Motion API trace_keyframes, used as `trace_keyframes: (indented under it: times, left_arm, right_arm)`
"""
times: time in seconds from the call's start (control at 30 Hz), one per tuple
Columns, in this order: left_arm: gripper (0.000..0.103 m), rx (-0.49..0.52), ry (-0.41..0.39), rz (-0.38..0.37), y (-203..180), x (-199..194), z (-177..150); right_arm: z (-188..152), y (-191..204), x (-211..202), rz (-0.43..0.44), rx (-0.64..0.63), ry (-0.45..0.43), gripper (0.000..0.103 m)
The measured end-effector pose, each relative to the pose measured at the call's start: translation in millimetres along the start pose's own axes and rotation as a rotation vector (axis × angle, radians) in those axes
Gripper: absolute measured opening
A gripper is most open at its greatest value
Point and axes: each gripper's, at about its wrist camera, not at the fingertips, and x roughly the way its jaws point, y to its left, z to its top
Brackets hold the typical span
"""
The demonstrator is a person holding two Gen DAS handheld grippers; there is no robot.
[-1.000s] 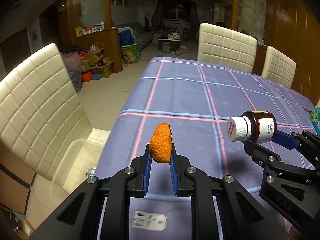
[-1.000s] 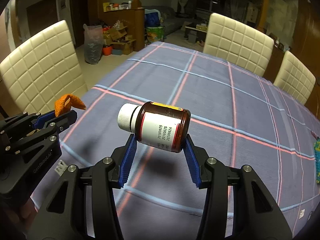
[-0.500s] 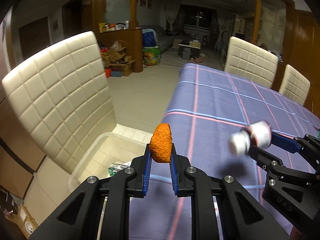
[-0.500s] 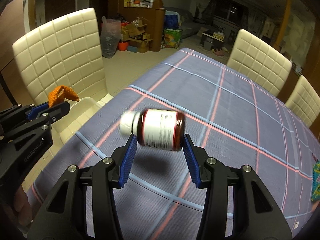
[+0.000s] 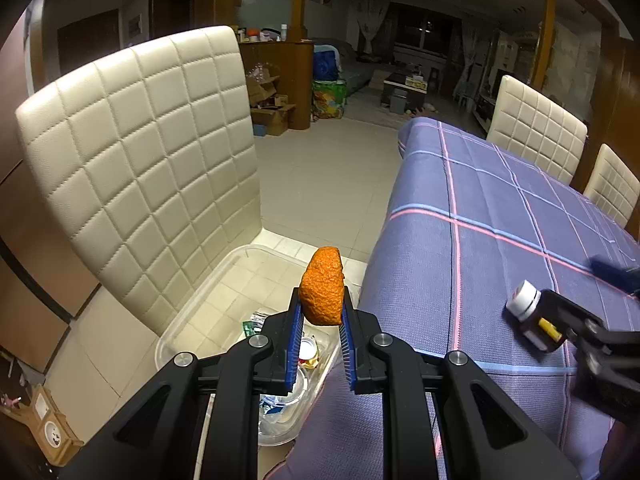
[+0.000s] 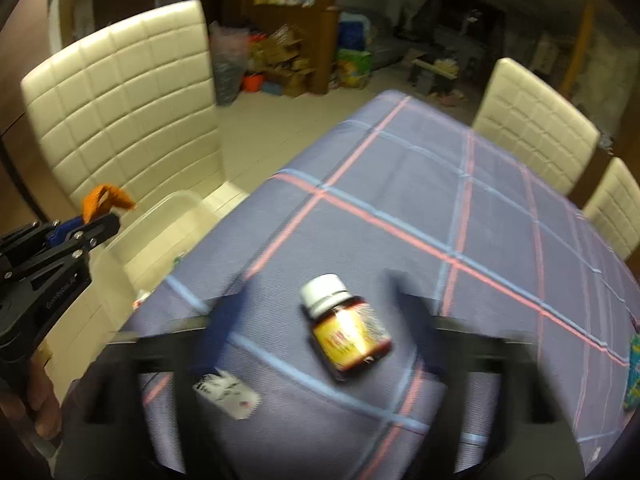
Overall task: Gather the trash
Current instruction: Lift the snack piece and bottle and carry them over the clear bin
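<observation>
Trash sits in two places. We hold an orange peel [image 5: 322, 292] tight between the blue fingers [image 5: 295, 334] of our left gripper [image 5: 320, 320], at the bottom middle of the left view. Under it, low in that frame, a clear plastic bin [image 5: 188, 320] stands on the floor beside a cream chair [image 5: 140, 176], with some scraps inside. Our right gripper [image 6: 316, 320] is opening, its fingers spread wide and blurry. A brown bottle [image 6: 346, 332] with a white cap lies between them, touching neither, over the purple checked tabletop [image 6: 480, 208] in the lower middle of the right view. A small paper scrap [image 6: 228, 394] lies lower left of it.
</observation>
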Motion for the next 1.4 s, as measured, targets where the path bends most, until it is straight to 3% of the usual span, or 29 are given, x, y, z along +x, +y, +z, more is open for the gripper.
trace_keyframes:
  times: [0.07,0.2,0.4,0.43,0.83,1.4]
  left_arm:
    - [0.017,0.011,0.005,-0.012,-5,4,-1]
    - [0.017,0.026,0.017,-0.036,-16,11,-2]
    - [0.017,0.048,0.034,-0.046,-28,18,-3]
    - [0.017,0.051,0.036,-0.046,-29,19,-3]
    - [0.017,0.054,0.006,-0.005,-24,11,0]
    - [0.017,-0.07,-0.015,0.113,56,6,5]
  right_arm:
    - [-2,-6,-3,-0.039,0.013,-0.029,0.095]
    - [-8,-16,16,-0.043,0.015,0.034,0.094]
    - [-21,-30,60,-0.012,0.07,0.194,0.062]
    - [-23,-30,62,-0.011,0.071,0.2,0.05]
    - [2,9,37,0.067,-0.021,0.089,0.047]
    - [32,100,39,0.192,-0.152,0.046,0.047]
